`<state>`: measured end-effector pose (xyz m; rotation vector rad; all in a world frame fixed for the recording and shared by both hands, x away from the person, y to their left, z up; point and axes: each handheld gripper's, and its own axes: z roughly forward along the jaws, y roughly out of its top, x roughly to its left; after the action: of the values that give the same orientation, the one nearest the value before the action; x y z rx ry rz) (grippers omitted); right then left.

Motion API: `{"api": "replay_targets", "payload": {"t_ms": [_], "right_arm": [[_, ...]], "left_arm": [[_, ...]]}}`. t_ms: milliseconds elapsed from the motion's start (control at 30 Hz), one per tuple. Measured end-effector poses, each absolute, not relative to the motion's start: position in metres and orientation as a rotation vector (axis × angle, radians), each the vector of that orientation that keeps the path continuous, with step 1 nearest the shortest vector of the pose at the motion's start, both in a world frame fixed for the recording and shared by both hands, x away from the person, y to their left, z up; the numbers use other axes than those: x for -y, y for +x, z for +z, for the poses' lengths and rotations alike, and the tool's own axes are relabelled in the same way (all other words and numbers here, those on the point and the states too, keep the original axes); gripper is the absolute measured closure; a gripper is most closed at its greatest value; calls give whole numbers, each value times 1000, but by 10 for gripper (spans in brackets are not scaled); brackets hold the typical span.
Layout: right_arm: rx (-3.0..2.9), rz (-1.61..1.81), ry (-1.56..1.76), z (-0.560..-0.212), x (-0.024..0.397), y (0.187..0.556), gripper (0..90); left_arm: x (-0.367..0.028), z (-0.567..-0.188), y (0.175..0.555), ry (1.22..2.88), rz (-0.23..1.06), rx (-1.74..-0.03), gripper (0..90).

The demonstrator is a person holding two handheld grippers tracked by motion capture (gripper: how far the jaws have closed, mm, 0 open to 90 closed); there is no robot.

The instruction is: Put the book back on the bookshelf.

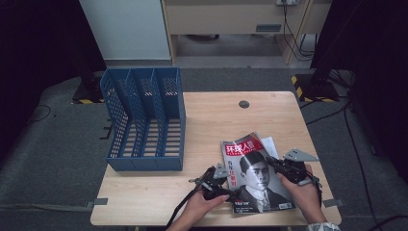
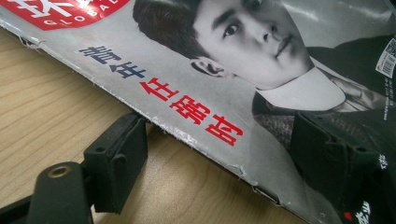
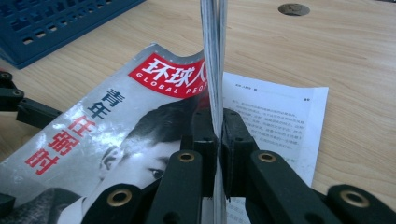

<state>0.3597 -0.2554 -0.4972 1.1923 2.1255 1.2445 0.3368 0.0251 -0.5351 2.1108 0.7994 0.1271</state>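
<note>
left gripper (image 1: 226,185) jaws apart, right gripper (image 1: 275,163) jaws pinched together, both hands low

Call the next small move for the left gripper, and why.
Probably close the left gripper on the magazine's near edge. Its fingers straddle that edge without pressing, one under on the table, one over the cover, while the right gripper already pinches the far edge.

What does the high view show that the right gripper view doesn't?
Only the high view takes in the whole blue file rack, both of the person's hands and the floor around the table. Only the right gripper view shows up close the right gripper with its fingers pinched on the magazine's lifted edge, and a printed sheet beneath. Both show the magazine cover and the table's round hole.
</note>
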Motion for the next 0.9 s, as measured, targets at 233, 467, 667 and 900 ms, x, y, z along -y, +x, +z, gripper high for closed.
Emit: {"api": "replay_targets", "payload": {"t_ms": [233, 467, 667, 900], "right_arm": [[-2122, 1169, 1210, -502, 255, 361, 644], [-2140, 1008, 1308, -514, 265, 366, 369], [-2177, 990, 1388, -523, 273, 367, 352], [-2195, 961, 1378, -526, 273, 366, 421]], "left_arm": [[-25, -535, 336, 2114, 138, -799, 194], [-24, -535, 336, 2120, 150, -799, 205], [-24, -535, 335, 2122, 157, -798, 214], [-25, -535, 336, 2123, 166, -797, 245]]}}
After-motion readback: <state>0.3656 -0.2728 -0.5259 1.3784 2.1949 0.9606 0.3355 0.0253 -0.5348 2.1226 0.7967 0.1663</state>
